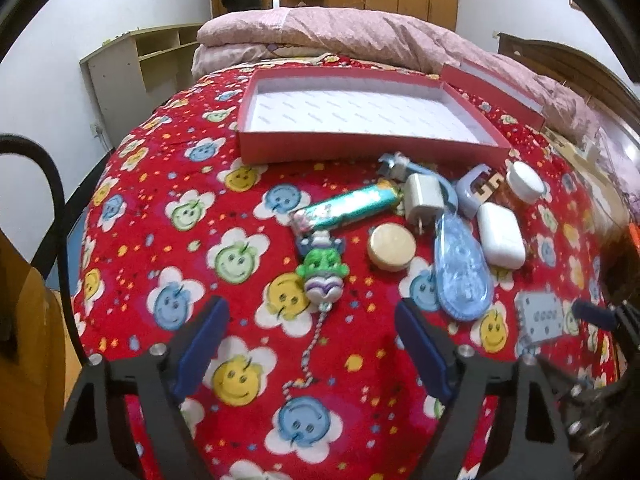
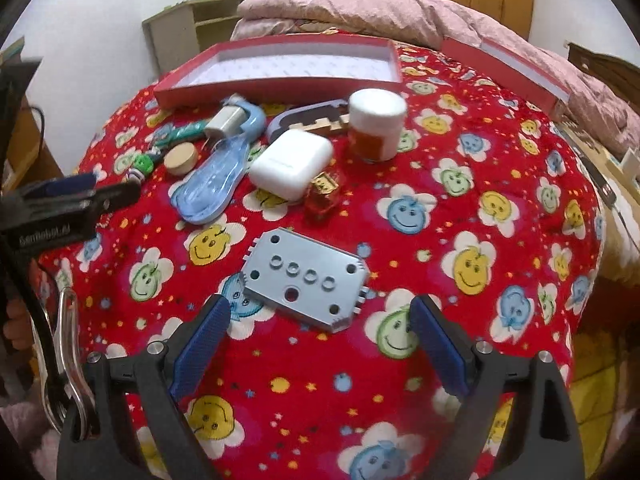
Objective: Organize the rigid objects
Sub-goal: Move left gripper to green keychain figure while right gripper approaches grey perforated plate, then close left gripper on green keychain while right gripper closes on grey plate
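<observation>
An empty red box (image 1: 360,148) (image 2: 280,84) lies open at the back of the red smiley blanket. In front of it lie small objects. In the left wrist view: a green-headed keychain figure (image 1: 323,272), a teal tube (image 1: 348,206), a round tin (image 1: 392,247), a white charger (image 1: 423,196), a blue clear case (image 1: 462,276), a white earbud case (image 1: 500,234). My left gripper (image 1: 312,320) is open, just short of the keychain. My right gripper (image 2: 320,320) is open, just short of a grey plate with holes (image 2: 306,278). A white-capped jar (image 2: 376,124) stands behind.
The box's red lid (image 2: 508,68) leans at the back right against a pink quilt (image 1: 360,36). A small amber bottle (image 2: 324,196) lies by the earbud case (image 2: 290,164). The left gripper shows at the left of the right wrist view (image 2: 72,200). Wooden shelves (image 1: 132,64) stand beyond the bed.
</observation>
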A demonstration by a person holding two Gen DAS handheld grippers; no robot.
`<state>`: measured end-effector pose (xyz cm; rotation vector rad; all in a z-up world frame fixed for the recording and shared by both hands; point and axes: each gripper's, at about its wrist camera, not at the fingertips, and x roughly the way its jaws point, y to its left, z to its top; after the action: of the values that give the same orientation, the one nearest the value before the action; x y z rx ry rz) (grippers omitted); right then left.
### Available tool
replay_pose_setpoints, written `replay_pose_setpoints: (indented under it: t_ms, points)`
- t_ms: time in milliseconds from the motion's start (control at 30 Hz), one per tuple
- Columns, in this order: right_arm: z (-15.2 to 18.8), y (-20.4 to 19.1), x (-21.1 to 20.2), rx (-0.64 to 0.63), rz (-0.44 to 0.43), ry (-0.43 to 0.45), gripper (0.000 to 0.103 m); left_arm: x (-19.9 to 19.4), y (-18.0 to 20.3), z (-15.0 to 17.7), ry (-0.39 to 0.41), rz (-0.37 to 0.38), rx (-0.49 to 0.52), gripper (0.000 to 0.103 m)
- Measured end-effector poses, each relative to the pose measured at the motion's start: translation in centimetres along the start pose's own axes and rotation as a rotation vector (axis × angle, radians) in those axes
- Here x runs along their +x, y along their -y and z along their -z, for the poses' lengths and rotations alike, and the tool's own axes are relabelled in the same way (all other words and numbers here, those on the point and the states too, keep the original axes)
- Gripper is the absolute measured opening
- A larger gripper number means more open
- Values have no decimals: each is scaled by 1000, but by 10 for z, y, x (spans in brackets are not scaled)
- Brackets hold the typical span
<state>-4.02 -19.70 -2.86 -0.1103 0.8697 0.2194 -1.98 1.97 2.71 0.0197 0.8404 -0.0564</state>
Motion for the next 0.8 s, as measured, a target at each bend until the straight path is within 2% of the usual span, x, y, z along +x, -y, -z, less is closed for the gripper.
replay_pose_setpoints:
  t_ms: [133, 200, 300, 433, 500, 567, 800]
  points:
    - [-2, -7, 5, -16, 10, 5, 94, 9, 0, -6, 3, 11, -5, 78]
    - [-4, -9, 7, -21, 16, 5, 94, 17, -2, -9, -15, 20, -18, 65]
    - [-5, -10, 11, -13, 18, 5, 94, 25, -7, -13, -15, 36, -54, 61]
    - [-4, -9, 13, -3, 18, 34, 94, 25, -7, -12, 4, 27, -44, 56]
    - [-4, -10, 13, 4, 24, 51, 94, 25, -5, -11, 14, 4, -31, 46]
    - [-3, -11, 14, 10, 31, 66, 94, 24, -5, -9, 18, 23, -25, 33]
    - [-3, -10, 12, 18, 35, 82, 89, 17, -13, -6, 3, 76, -72, 31]
